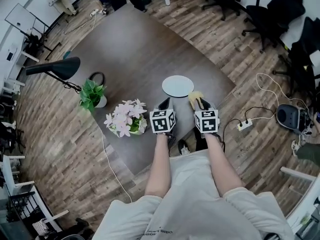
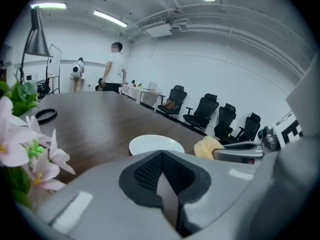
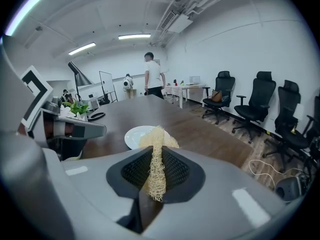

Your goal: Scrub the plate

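A white round plate [image 1: 177, 86] lies flat on the dark table [image 1: 130, 49], just beyond both grippers. It also shows ahead in the left gripper view as the plate [image 2: 156, 144] and in the right gripper view as the plate [image 3: 136, 135]. My right gripper [image 1: 200, 103] is shut on a pale yellow loofah scrubber [image 3: 156, 160], which sticks out in front of its jaws, scrubber [image 1: 195, 97]. My left gripper [image 1: 165, 104] is shut with nothing in it, near side of the plate.
A pot of pink flowers [image 1: 126, 118] and a small green plant [image 1: 92, 94] stand left of the grippers, with a black desk lamp [image 1: 56, 68] and a black ring [image 1: 96, 77] behind. Office chairs [image 1: 272, 11] stand beyond the table's right edge. A person [image 3: 154, 76] stands at the far end.
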`<state>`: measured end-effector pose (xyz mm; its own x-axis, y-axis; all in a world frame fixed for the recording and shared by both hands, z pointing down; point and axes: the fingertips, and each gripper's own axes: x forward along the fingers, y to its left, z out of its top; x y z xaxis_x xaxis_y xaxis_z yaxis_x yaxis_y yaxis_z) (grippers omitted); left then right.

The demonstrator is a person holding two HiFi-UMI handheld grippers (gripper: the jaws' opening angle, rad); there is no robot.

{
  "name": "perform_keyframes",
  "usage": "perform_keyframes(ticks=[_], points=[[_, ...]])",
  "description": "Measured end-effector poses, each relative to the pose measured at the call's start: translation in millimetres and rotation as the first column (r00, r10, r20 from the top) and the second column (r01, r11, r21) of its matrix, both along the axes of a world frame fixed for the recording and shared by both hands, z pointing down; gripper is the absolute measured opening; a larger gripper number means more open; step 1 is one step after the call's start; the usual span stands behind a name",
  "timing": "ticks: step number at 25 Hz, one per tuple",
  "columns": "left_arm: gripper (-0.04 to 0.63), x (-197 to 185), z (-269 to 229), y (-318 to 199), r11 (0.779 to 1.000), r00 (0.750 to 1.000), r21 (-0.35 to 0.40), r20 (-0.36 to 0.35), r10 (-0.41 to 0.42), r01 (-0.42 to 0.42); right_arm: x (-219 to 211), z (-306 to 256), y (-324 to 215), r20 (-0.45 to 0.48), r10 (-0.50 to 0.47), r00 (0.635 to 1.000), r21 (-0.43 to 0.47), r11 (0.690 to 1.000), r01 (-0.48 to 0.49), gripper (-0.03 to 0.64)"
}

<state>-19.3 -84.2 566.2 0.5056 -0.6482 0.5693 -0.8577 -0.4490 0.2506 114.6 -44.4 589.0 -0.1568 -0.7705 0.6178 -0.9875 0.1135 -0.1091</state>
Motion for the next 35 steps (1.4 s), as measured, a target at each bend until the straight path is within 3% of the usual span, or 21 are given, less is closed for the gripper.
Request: perform_keyframes(ticks=[10, 15, 21, 35], points=[[0.002, -4, -23, 40, 0.996, 0.998, 0.063, 0.032, 0.063, -0.065, -14, -16, 14, 0.03, -0.006, 1.0, 0.043, 0.999, 0.004, 0.072], [0.002, -9, -23, 49, 0.995, 0.997, 0.068, 0.03, 0.066, -0.068, -28, -17, 19, 0.012, -0.047, 0.999, 0.062, 0.997, 0.046, 0.072], [0.001, -14, -24, 59, 0.994, 0.997, 0.071, 0.027, 0.078, -0.08, -28, -18, 25, 0.003, -0.014, 1.0, 0.079, 0.997, 0.013, 0.071], [0.002, -14, -23, 54, 0.995, 0.997, 0.067, 0.012, 0.077, -0.077, -31, -26, 17, -0.05, -0.04, 0.998, 0.101, 0.994, 0.045, 0.069]])
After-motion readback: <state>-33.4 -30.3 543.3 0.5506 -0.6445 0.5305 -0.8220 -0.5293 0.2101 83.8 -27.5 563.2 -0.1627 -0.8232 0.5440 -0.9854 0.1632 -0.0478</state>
